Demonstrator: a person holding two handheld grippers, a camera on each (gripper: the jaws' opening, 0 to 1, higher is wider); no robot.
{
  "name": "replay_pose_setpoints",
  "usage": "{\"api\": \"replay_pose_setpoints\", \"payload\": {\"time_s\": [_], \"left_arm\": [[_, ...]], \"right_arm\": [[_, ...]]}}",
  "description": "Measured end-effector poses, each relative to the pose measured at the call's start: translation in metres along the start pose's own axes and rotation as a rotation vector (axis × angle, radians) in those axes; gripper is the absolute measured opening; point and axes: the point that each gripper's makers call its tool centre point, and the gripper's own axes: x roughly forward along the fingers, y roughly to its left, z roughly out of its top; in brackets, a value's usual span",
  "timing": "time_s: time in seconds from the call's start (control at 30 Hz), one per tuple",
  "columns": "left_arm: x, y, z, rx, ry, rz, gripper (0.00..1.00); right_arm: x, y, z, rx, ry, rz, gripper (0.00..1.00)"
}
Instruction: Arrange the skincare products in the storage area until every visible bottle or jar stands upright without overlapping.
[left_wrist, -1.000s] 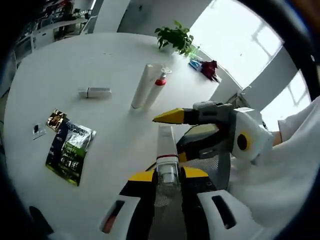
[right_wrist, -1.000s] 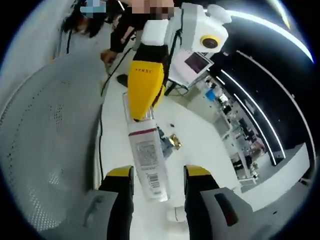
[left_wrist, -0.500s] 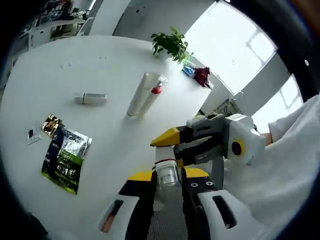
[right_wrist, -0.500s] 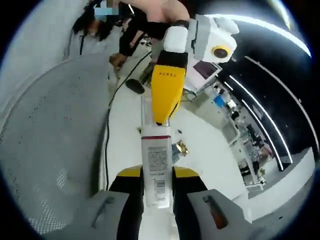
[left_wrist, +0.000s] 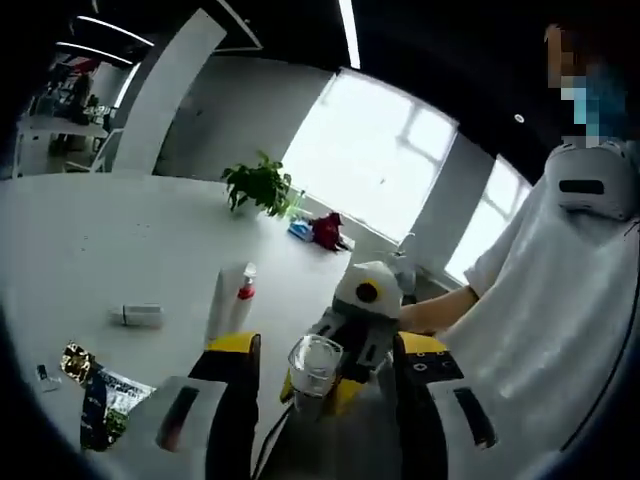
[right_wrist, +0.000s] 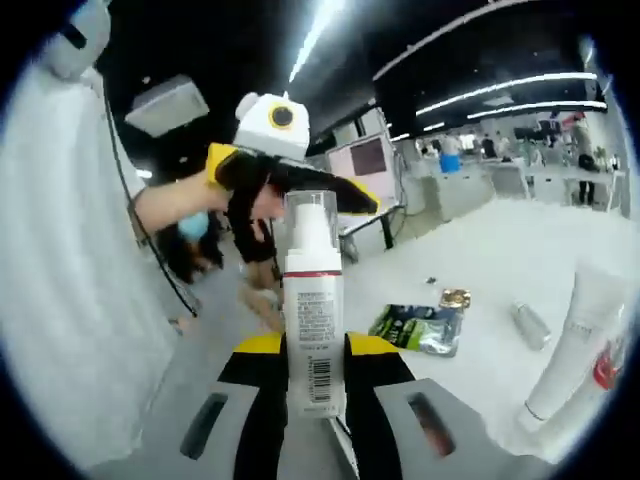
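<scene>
A white pump bottle (right_wrist: 312, 320) with a red band and a clear cap stands upright between the jaws of my right gripper (right_wrist: 313, 346), which is shut on its lower body. In the left gripper view the bottle's clear cap (left_wrist: 314, 362) points toward the camera, with the right gripper (left_wrist: 360, 300) behind it. My left gripper (left_wrist: 328, 343) stands open, its yellow jaws wide on either side of the cap and not touching it. In the right gripper view the left gripper (right_wrist: 285, 175) hovers behind the bottle's top.
On the white table (left_wrist: 120, 240) lie a white tube (left_wrist: 222, 300) beside a red-capped tube (left_wrist: 243, 293), a small white bottle (left_wrist: 138, 315), a green sachet (left_wrist: 100, 410) and a gold sachet (left_wrist: 72, 360). A plant (left_wrist: 262, 185) stands at the far edge. A person's white sleeve (left_wrist: 560, 300) is on the right.
My left gripper has let go of the bottle and opened wide. The right gripper keeps its hold and has swung the bottle upright; both views have tilted up.
</scene>
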Motion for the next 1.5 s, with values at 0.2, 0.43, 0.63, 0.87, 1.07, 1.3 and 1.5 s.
{"api": "replay_pose_setpoints", "payload": {"time_s": [0.2,0.43,0.63,0.87,1.07,1.3,1.5], "left_arm": [[0.007,-0.015,0.001,0.057,-0.003,-0.045,0.36],[0.015,-0.017,0.008,0.116,-0.002,-0.027,0.28],[0.024,-0.009,0.011,0.202,0.018,0.057,0.24],[0.045,-0.008,0.003,0.397,0.065,0.109,0.21],[0.069,-0.004,-0.014,0.413,0.074,0.048,0.21],[0.093,0.000,-0.021,0.425,0.057,-0.041,0.21],[0.117,0.016,-0.039,0.442,0.117,-0.049,0.18]], "right_arm": [[0.000,0.012,0.019,0.101,-0.110,0.073,0.21],[-0.004,0.021,0.022,0.091,-0.105,0.124,0.21],[-0.009,0.018,0.021,0.056,-0.084,0.103,0.21],[-0.021,-0.002,0.012,-0.032,-0.002,-0.009,0.25],[-0.038,-0.008,0.002,-0.096,0.055,-0.069,0.22],[-0.067,-0.028,-0.013,-0.188,0.141,-0.192,0.21],[-0.076,-0.056,-0.036,-0.239,0.232,-0.276,0.21]]}}
